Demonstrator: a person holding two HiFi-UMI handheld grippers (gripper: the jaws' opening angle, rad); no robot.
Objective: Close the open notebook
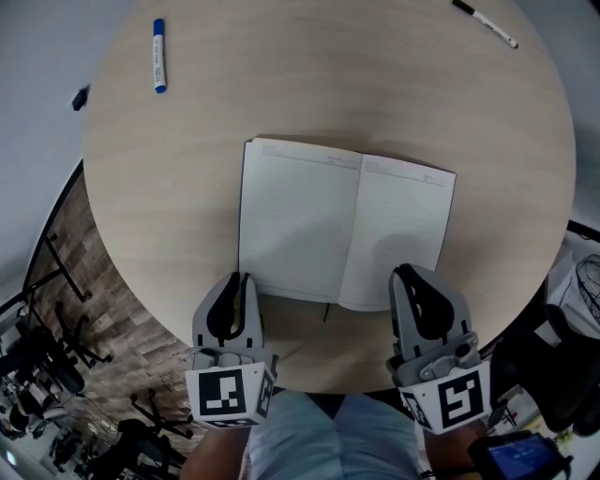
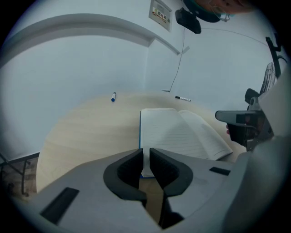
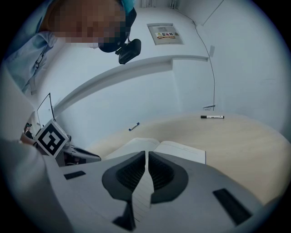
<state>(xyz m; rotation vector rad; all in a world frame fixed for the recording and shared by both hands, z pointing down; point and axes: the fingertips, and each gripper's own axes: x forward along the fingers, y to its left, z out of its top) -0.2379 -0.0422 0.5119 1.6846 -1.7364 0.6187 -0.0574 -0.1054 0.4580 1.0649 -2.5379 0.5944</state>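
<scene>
Grab step here: left tongs (image 2: 144,154) pinched on notebook (image 1: 300,225) left corner, right tongs (image 3: 146,157) closed, empty, over right page. Next, probably swing left cover across.

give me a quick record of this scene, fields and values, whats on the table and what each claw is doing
surface: round light wooden table
task object: open lined white notebook with blue cover, spread page-up, not yet closed
left claw: closed on the notebook's near left corner
right claw: shut, over the right-hand page's near edge
other items: white marker with blue caps, far left; black-and-white pen, far right
</scene>
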